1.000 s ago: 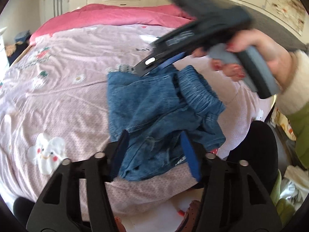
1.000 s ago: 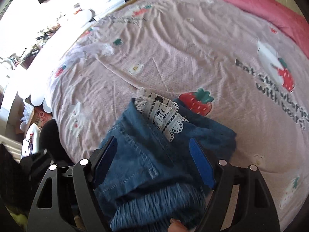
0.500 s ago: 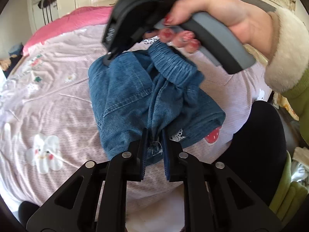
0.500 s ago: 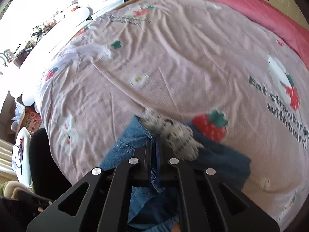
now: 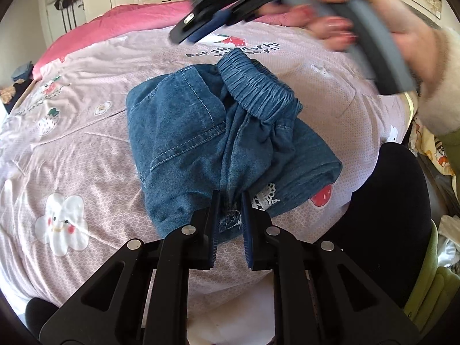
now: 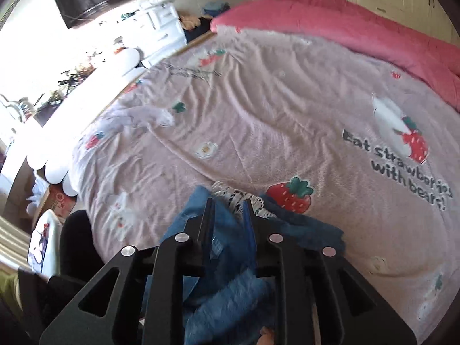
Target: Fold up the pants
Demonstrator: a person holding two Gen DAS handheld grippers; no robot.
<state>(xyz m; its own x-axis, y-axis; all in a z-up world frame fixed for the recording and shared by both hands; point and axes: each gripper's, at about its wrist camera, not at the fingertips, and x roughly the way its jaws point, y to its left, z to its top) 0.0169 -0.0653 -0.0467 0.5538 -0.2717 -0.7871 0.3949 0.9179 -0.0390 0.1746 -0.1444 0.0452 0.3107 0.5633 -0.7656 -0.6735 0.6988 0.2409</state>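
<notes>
Small blue denim pants (image 5: 201,132) with an elastic waistband and white lace trim lie bunched on the pink bedspread (image 5: 72,143) near its front edge. My left gripper (image 5: 230,201) is nearly shut on a pinch of the pants' near edge. In the left wrist view my right gripper (image 5: 198,31) is blurred, lifted above and beyond the waistband, clear of the cloth. In the right wrist view the right gripper (image 6: 227,204) has a narrow gap between its fingers, with the pants (image 6: 230,258) and lace below; nothing is clamped.
A pink quilt (image 6: 345,26) lies across the bed's far end. A black chair (image 5: 388,215) stands at the bed's front right corner. White drawers (image 6: 161,31) and clutter stand beyond the bed's left side.
My right gripper has let go of the pants, opened slightly and lifted up and away. My left gripper stays pinched on the near edge. The pants now lie spread wider on the bed.
</notes>
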